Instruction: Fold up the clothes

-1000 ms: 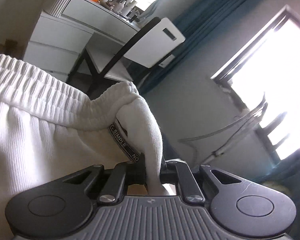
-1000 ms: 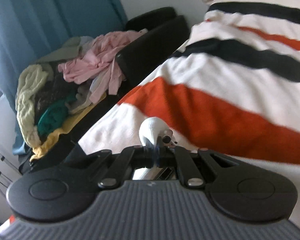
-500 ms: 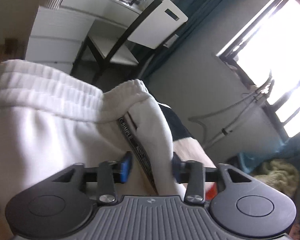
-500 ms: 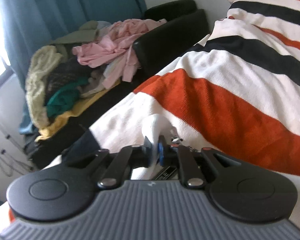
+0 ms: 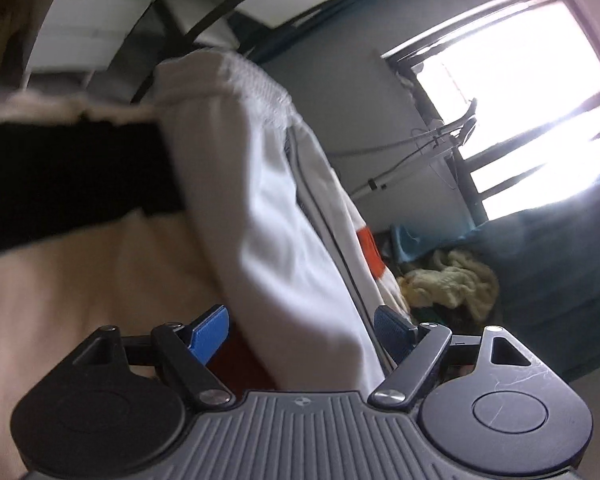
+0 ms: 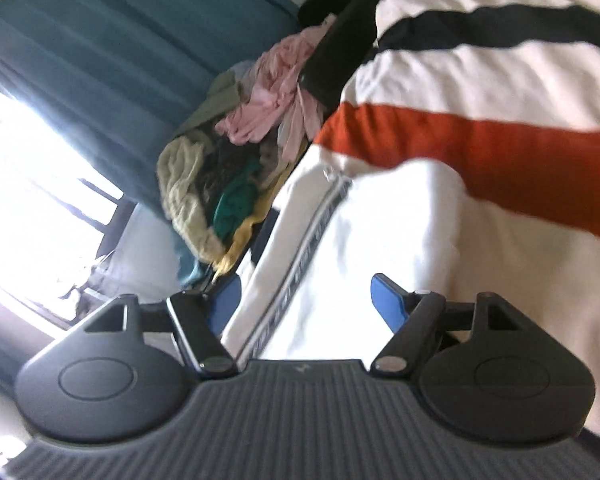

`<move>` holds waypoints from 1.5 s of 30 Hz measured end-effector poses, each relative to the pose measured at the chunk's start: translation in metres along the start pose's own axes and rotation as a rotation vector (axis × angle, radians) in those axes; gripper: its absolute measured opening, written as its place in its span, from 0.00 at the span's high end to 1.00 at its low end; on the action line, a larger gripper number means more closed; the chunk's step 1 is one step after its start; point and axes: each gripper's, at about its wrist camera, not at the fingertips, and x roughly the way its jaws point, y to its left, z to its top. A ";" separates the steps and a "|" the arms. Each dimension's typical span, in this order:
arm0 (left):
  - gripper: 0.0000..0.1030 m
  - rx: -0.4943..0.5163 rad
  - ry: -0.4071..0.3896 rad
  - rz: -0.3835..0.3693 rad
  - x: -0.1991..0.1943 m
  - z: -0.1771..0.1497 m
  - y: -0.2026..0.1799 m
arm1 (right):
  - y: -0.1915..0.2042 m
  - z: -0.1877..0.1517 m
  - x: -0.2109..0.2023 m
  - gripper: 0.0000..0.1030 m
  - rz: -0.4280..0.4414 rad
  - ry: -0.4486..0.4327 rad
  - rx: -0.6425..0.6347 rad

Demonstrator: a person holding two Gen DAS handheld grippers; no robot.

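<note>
The white garment [image 5: 284, 240] lay on the striped blanket [image 6: 500, 144] of the bed, its long axis running away from both cameras, the elastic waistband at the far end in the left wrist view. The left gripper [image 5: 302, 330] had just been opening; its jaws stood wide, cloth between the blue pads but unpressed. The right gripper [image 6: 306, 300] likewise had just opened wide, the garment's banded edge lying loose between its jaws.

Daylight floods in through the window [image 5: 512, 92], blown out to pure white glare in both views, leaving the room around it dim and bluish, everything near it smeared by motion blur, with fisheye bending and dark corners at the edges.
</note>
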 end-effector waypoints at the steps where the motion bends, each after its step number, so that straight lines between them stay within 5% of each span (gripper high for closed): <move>1: 0.21 -0.028 0.005 0.000 -0.007 -0.003 0.009 | -0.007 -0.002 -0.008 0.28 0.003 0.014 0.020; 5: 0.22 -0.137 0.020 0.004 -0.022 -0.012 0.046 | -0.036 -0.011 -0.024 0.29 -0.011 0.051 0.159; 11: 0.22 -0.297 -0.020 -0.080 0.013 0.008 0.081 | -0.061 -0.032 -0.008 0.38 -0.001 0.089 0.282; 20: 0.28 -0.171 -0.109 -0.091 0.073 0.047 0.083 | -0.059 -0.046 0.066 0.38 0.029 0.104 0.158; 24: 0.29 -0.207 -0.149 -0.063 0.091 0.062 0.085 | -0.056 -0.028 0.101 0.43 0.012 0.046 0.097; 29: 0.63 -0.136 -0.248 0.014 0.092 0.066 0.077 | -0.062 -0.016 0.119 0.74 -0.029 -0.023 0.128; 33: 0.83 -0.131 -0.270 0.032 0.087 0.067 0.078 | -0.056 -0.014 0.107 0.88 -0.019 -0.059 0.131; 37: 0.84 0.014 -0.314 0.034 0.058 0.059 0.065 | -0.040 -0.011 0.073 0.89 0.081 -0.122 0.110; 45: 0.85 -0.072 -0.299 0.025 -0.009 0.061 0.090 | -0.061 -0.002 0.000 0.89 0.055 -0.135 0.161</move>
